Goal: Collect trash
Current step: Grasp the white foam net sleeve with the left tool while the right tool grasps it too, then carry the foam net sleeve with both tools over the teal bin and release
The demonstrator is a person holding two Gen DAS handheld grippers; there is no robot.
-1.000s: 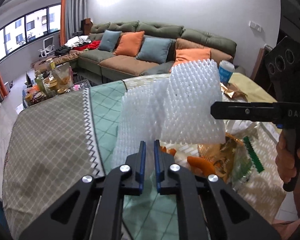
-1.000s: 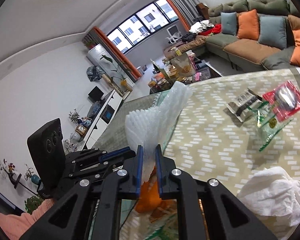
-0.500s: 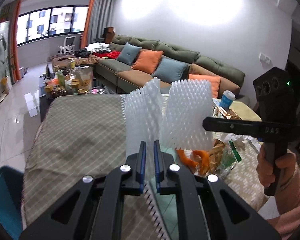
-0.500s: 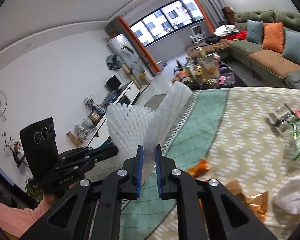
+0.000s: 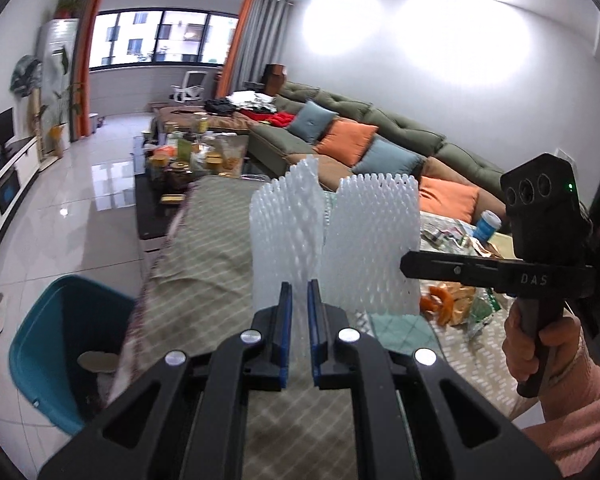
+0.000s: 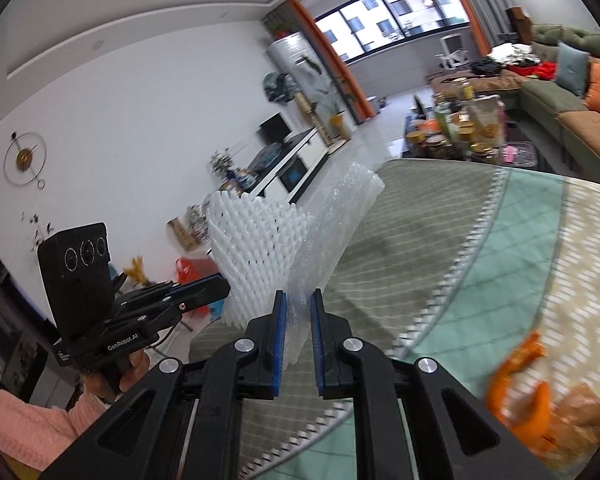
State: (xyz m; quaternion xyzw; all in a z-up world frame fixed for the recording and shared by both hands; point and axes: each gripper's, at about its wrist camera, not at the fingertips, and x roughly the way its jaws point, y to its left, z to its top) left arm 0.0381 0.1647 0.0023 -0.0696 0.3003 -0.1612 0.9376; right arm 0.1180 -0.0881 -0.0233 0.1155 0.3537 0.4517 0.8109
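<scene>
Left wrist view: I am carrying foam netting [image 5: 332, 240], both the left hand-held gripper [image 5: 298, 320] and right hand-held gripper [image 6: 298, 328] clamping it; next, releasing over the bin [image 5: 40, 344].

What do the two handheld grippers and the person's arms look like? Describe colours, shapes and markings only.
Both the left gripper and the right gripper are matte black with blue finger pads, silver bolts and triangular cut-outs. One body reads "DAS", the other "GenRobot.AI"; each carries a three-lens camera block. The sleeves are pink knit.

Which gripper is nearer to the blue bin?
Left. The left gripper holds foam netting beside the bin; the right gripper is farther, over the table.
</scene>
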